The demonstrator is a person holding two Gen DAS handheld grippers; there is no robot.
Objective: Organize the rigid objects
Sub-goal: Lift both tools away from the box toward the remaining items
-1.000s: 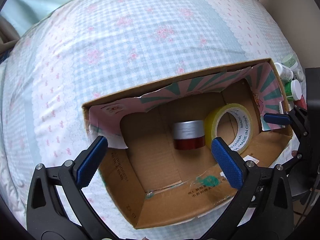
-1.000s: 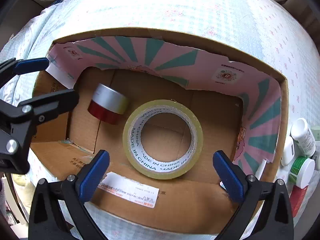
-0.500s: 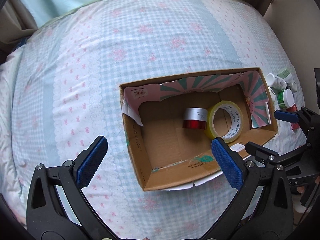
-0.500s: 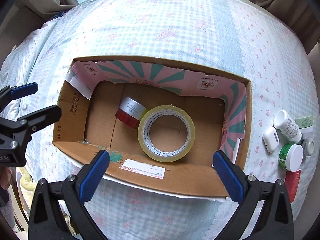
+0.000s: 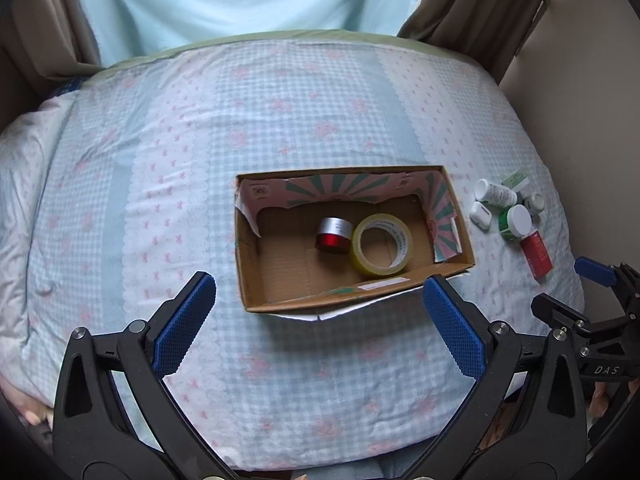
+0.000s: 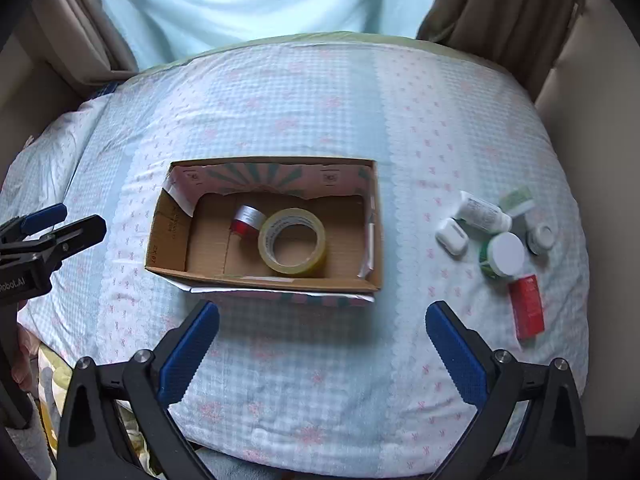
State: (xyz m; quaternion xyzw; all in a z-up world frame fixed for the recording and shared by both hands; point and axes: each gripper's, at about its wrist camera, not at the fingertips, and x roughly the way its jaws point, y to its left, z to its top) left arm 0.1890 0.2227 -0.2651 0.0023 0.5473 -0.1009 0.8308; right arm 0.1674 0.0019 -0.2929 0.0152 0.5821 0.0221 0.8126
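On the bed (image 6: 280,100), the left gripper (image 5: 316,320) has its jaws wide open and empty, the cardboard box (image 6: 168,240) holds a red jar (image 6: 248,222) touching a tape roll (image 6: 292,242), small bottles (image 6: 486,214) lie beside it, and the right gripper (image 6: 322,354) has its jaws open and empty too.

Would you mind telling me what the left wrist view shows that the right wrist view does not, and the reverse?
Only the left wrist view shows the right tool from the side, at its right edge. Only the right wrist view shows the left tool from the side, at its left edge. Both show the cardboard box holding a tape roll and a red jar, with small bottles outside it on the bedspread.
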